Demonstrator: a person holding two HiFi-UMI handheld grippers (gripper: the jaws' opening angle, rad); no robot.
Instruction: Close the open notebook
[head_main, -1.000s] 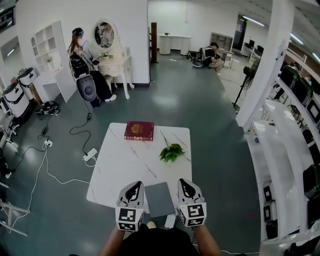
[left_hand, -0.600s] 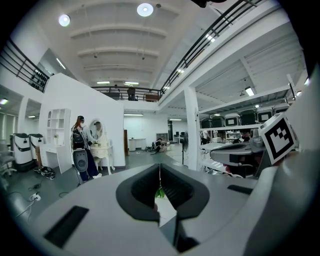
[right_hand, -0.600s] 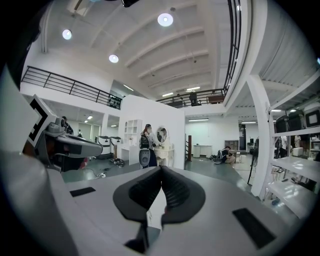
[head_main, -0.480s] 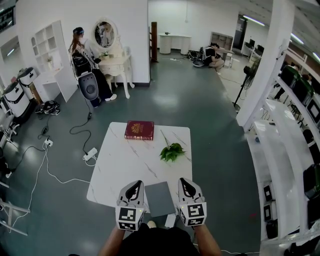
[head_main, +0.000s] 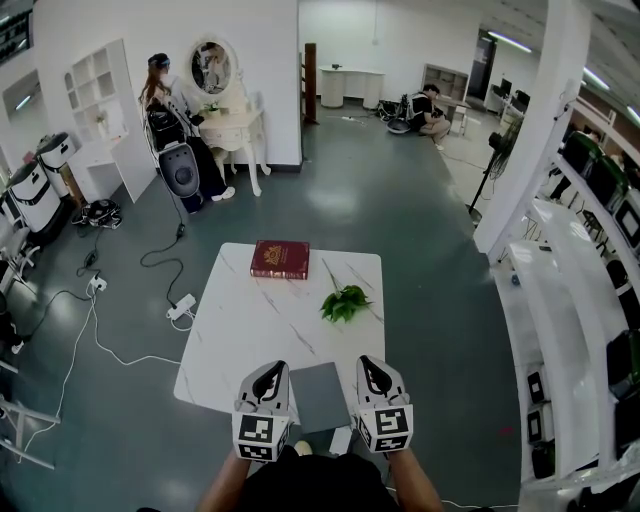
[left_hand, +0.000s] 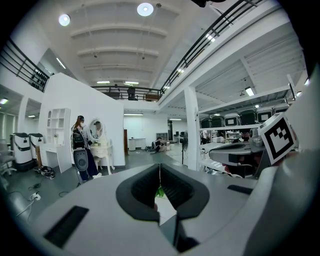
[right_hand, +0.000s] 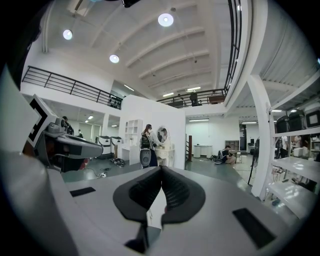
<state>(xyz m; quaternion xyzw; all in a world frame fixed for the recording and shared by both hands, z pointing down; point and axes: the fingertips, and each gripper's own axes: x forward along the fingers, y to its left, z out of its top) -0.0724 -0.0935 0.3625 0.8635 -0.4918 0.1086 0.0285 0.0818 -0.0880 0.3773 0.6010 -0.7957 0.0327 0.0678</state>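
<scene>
Left gripper: jaws together, dark pads meeting along 1 thin line, nothing clamped. Only a sliver of white tabletop and a green fleck visible past the tips.

Right gripper: jaws likewise together, pads tip to tip, nothing held.

In the head view, both grippers at the bottom centre of the frame, side by side, marker cubes toward the camera, tips pointing up the frame.

Notebook: between the 2 grippers, flat on the near edge of the table, grey cover up, seemingly shut. Just beside each gripper; contact not clear from above.

Table: white, marble-veined, centre of frame.
- Green leafy sprig on the tabletop, right of centre, well apart from the notebook.
- Red book with gold print, shut, flat at the far edge of the table.

Left of the table, on the dark floor: white power strip with trailing cables.

Upper left: 1 person standing at a white dressing table with an oval mirror.

Top, right of centre: another person crouched low on the floor.

Right side: white column, then long white shelves with dark equipment.
</scene>
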